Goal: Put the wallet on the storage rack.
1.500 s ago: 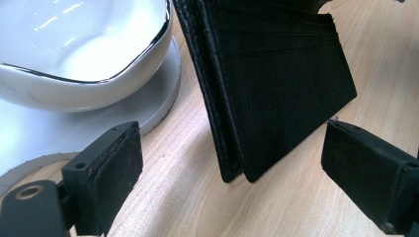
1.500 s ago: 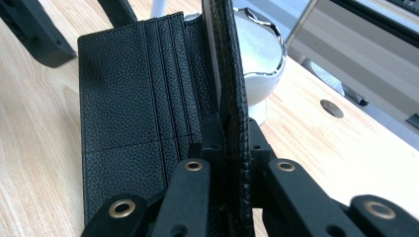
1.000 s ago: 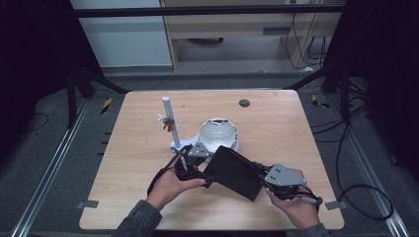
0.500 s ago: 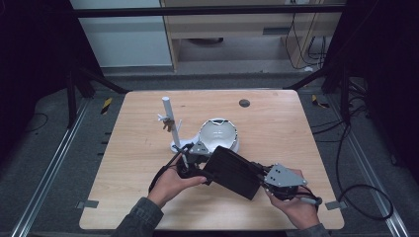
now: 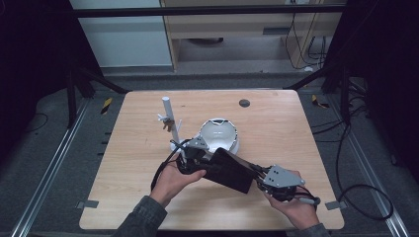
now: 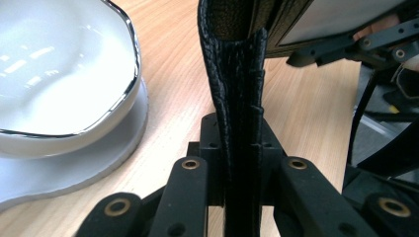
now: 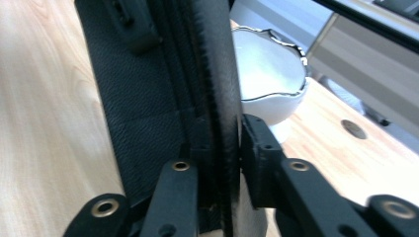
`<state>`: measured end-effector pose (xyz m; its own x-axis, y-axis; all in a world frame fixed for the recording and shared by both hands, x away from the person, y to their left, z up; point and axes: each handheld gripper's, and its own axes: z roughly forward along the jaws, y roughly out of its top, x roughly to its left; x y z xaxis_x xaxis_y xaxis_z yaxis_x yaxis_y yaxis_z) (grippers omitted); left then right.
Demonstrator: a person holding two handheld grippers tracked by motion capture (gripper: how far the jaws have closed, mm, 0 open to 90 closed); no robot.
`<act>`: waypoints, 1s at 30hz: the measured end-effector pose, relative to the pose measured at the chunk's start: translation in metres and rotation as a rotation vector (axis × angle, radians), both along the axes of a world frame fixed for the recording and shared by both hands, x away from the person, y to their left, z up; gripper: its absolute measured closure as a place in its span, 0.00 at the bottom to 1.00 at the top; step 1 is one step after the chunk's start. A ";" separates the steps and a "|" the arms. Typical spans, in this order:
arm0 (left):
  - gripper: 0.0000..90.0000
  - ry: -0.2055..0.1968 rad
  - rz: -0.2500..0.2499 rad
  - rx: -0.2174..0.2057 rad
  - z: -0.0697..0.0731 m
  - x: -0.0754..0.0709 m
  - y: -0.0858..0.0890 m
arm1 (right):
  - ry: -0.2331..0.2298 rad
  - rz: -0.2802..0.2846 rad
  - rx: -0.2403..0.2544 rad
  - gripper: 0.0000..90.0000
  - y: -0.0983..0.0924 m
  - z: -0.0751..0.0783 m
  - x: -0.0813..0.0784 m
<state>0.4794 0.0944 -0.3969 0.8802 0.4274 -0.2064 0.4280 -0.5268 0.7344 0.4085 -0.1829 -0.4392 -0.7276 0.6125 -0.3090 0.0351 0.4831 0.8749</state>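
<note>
High view shows a black leather case (image 5: pixel 228 169) held just above the wooden surface (image 5: pixel 133 148) between the left tool (image 5: pixel 193 157) and the right tool (image 5: pixel 271 181), close in front of a white bowl (image 5: pixel 219 134) and a white stand (image 5: pixel 168 114). Left gripper view has the jaws, which have just been closing, clamped on the case's stitched edge (image 6: pixel 237 98); right gripper view has the jaws, just eased slightly apart, pinching the opposite zipped edge (image 7: pixel 210 98). To handle it well, both grips should probably stay firm and level, keeping the case clear of the bowl while it is turned or opened.
</note>
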 end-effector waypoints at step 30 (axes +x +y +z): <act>0.89 -0.139 0.122 0.089 0.118 0.001 0.028 | 0.406 -0.283 0.050 0.09 -0.032 -0.051 0.031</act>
